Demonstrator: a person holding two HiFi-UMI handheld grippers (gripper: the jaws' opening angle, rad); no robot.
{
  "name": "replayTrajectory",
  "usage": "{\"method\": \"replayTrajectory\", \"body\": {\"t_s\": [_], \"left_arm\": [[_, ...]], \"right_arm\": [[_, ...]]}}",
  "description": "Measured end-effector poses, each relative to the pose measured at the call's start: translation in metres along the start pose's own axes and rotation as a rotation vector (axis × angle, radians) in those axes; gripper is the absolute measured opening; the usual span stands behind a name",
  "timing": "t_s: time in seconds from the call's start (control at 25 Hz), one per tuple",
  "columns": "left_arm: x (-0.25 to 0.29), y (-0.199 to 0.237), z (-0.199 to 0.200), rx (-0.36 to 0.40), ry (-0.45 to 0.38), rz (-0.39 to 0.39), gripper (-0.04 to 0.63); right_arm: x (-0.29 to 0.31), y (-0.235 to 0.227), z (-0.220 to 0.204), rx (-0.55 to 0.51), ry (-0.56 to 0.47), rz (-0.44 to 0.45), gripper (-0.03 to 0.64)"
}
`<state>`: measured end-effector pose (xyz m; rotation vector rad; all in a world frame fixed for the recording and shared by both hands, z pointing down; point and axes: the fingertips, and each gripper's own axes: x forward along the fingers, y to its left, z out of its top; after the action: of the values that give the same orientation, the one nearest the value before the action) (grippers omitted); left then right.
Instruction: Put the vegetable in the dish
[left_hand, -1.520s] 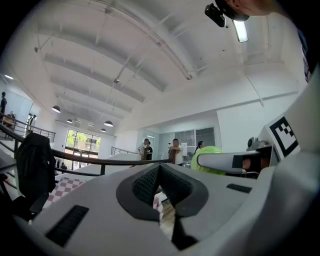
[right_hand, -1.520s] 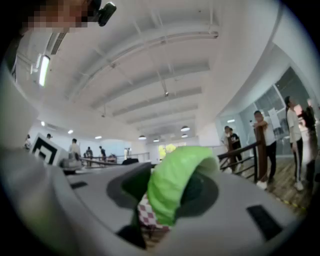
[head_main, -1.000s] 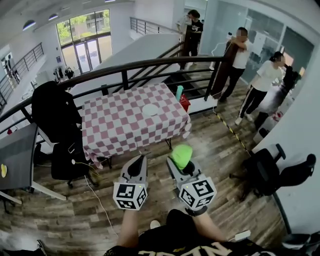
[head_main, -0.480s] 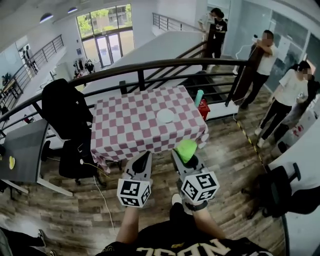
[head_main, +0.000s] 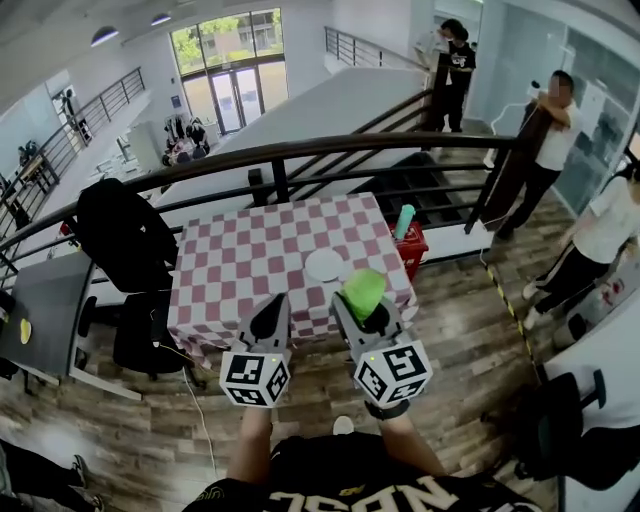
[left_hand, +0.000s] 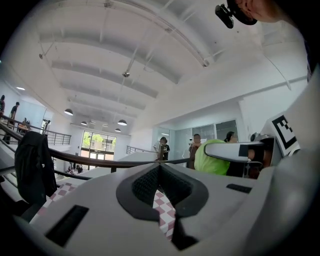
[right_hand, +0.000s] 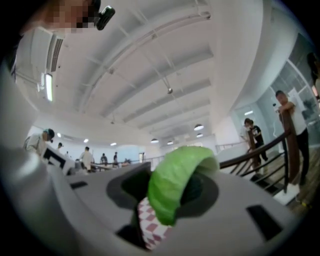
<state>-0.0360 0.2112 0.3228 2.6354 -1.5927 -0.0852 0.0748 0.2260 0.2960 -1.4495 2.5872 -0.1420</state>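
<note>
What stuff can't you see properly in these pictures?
1. Dish: tiny in the head view; in the gripper views the jaws block it.
2. Vegetable: the right hand-held gripper covers its lower part in the right gripper view; its kind is unclear.
3. Teal thing beside the table: too small in the head view to name.

vegetable, look: a pale green leafy piece (head_main: 363, 292), rounded and curled over like a cabbage leaf.
vegetable, state: pinched between the jaws of the right claw (right_hand: 167, 197), up in the air, bulging past the jaw tips.
dish, look: a small round white plate (head_main: 324, 265).
dish, place: flat on the red-and-white checked surface (head_main: 240, 270), toward its near right part.
relation: vegetable and dish are apart.
</note>
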Motion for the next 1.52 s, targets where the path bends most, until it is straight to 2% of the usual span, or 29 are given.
{"method": "replayTrajectory", "body": {"t_s": [0.2,0.44,0.76,0.96,1.2,1.28,1.4,1.52], "left_arm": [[0.028,-0.005,-0.029,0.018,0.076,0.022,0.011],[0.059,0.016,-0.050,-0.017,0.128,0.048,0.011],[0.146,0.049,-0.072,-0.058,0.131,-0.043,0.011],[0.214,0.106,-0.059,-0.061,0.098,-0.065,0.011],[0.278,0.168,-0.050,-0.069,0.062,-0.096,0.011],[0.289,0.183,-0.056,-0.100,0.070,-0.103,0.011],[0.305,0.198,-0.067,-0.192,0.082,-0.141,0.012],[0.326,0.201,-0.075,-0.186,0.095,-0.171,0.012]], "right_arm": [[0.020,-0.042,-0.031,0.087,0.053,0.000,0.153],[0.047,-0.068,-0.068,0.152,0.140,-0.002,0.153],[0.117,-0.113,-0.081,0.147,0.154,-0.021,0.153],[0.197,-0.132,-0.078,0.101,0.170,-0.011,0.153],[0.283,-0.155,-0.070,0.020,0.141,-0.025,0.153],[0.298,-0.162,-0.080,0.024,0.159,-0.043,0.153],[0.309,-0.173,-0.105,0.060,0.206,-0.082,0.153],[0.316,-0.192,-0.125,0.099,0.259,-0.120,0.153]]}}
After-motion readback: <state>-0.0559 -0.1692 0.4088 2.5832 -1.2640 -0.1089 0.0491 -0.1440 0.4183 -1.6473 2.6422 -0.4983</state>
